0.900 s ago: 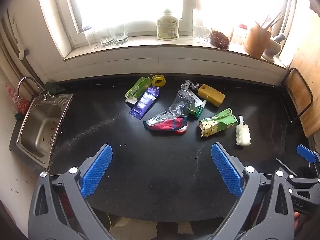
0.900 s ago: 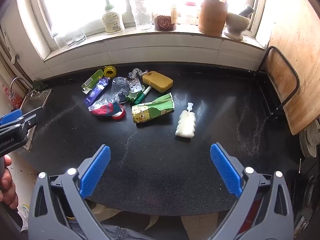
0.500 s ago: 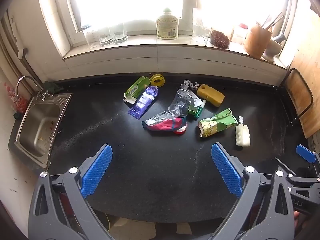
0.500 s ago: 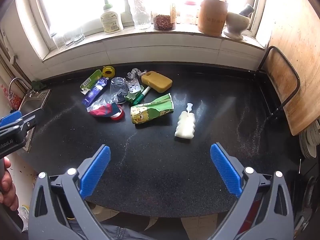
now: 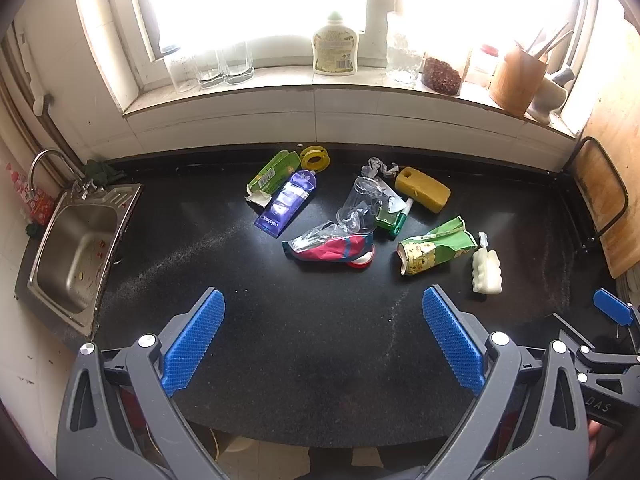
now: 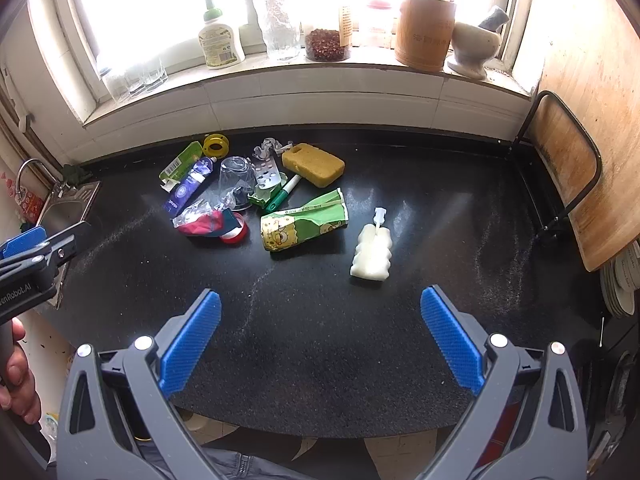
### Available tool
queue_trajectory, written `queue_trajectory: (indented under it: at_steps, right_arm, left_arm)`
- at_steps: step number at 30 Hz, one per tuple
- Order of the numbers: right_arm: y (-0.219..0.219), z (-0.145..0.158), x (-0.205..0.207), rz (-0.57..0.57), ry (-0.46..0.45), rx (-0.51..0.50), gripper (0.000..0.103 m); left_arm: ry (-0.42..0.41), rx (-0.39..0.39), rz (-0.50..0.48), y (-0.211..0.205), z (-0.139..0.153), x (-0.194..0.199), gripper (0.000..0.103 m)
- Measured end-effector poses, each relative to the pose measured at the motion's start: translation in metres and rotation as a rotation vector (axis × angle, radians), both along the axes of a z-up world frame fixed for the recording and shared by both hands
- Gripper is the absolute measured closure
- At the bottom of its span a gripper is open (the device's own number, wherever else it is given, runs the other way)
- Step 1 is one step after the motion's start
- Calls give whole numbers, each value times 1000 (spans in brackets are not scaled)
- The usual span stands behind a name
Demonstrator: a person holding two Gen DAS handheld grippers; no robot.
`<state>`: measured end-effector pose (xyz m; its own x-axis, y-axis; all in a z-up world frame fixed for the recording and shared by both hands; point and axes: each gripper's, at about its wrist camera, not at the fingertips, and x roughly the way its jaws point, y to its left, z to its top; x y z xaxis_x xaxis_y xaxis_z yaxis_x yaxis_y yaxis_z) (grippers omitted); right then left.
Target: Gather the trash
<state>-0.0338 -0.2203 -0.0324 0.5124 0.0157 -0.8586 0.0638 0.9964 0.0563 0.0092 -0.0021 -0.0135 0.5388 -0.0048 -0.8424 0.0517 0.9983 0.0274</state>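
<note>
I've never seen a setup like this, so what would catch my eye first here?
Probably the pile of litter in the middle of the black counter: a green cartoon carton, a yellow sponge, a purple tube. Then the two open blue-padded grippers, left and right, hovering empty at the near edge.

I can read little here. On the left gripper (image 6: pixel 24 276), seen at the edge of my right wrist view, white letters spell "enRobot.AI", cut off at the start. On the right gripper (image 5: pixel 600 396), seen from my left wrist view, I make out "DAS", also part of a longer word. The purple tube (image 5: pixel 287 203) carries white lettering that looks like "oralshee", though I cannot be sure. The green carton (image 6: pixel 181 165) has a barcode, its digits too small. The soap bottle (image 6: pixel 219 38) label is unreadable.
</note>
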Motion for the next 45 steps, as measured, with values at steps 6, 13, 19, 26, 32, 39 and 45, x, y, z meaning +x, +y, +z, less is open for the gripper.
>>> queue_trajectory:
  at_steps: [6, 13, 19, 26, 32, 39, 45]
  right_arm:
    - [-1, 0, 2, 4, 0, -1, 6]
    - [0, -1, 1, 3, -2, -4, 6]
    - [0, -1, -1, 1, -5, -5, 6]
    - [0, -1, -1, 1, -6, -4, 6]
    - [-1, -1, -1, -1, -6, -3, 6]
    - [-1, -2, 0, -2, -3, -3, 6]
    - [-2, -4, 2, -7, 3, 1, 6]
  left_arm:
    - [3, -2, -3, 2, 1, 3, 6]
    - [5, -5, -1, 5, 0, 3, 6]
    - [4, 3, -4, -2, 1, 3, 6]
    - [5, 3, -2, -5, -1, 4, 6]
    - [5, 2, -3, -5, -1, 2, 6]
    - [8, 0, -4, -2, -3, 0, 6]
    - [22, 1, -7, 1, -7, 2, 6]
